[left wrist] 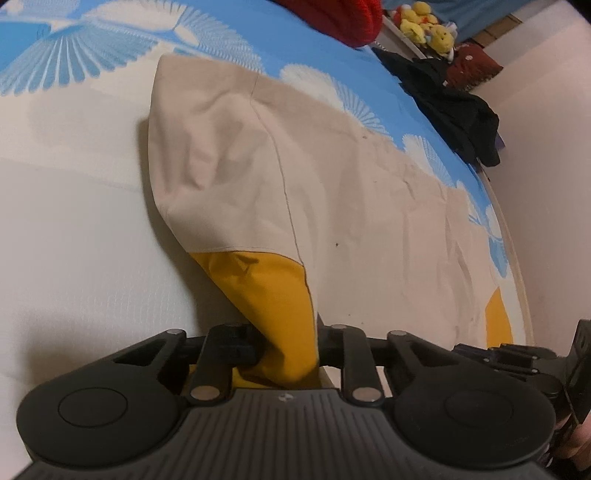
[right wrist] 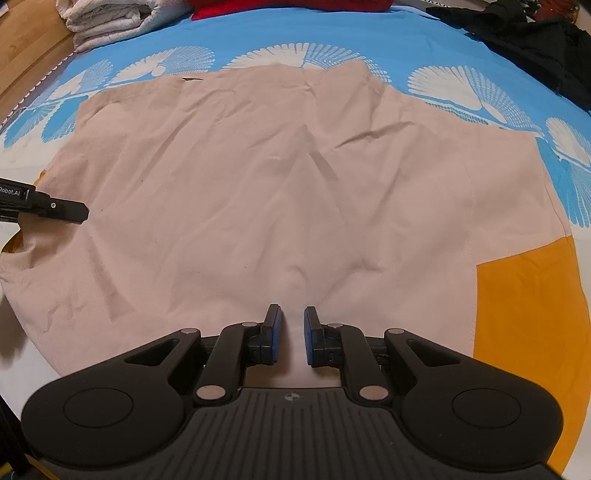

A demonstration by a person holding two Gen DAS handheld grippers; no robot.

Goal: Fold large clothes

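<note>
While the left claw (left wrist: 286, 350) grips the shirt's (right wrist: 258, 184) lifted yellow cuff (left wrist: 266, 306), the right claw (right wrist: 292, 334) hovers narrowly open over its near hem; the shirt lies spread on the bed (right wrist: 388, 40), stretching away ahead.

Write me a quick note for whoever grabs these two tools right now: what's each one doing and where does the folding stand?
Left hand-held gripper: shut on the yellow sleeve, lifting it.
Right hand-held gripper: open, holding nothing, low over the shirt's near edge.
The beige shirt lies mostly spread flat on the blue patterned bedsheet; the other yellow sleeve lies flat on the right.
Done: left sleeve grasped.
Left: fold both sleeves in, then the body.
</note>
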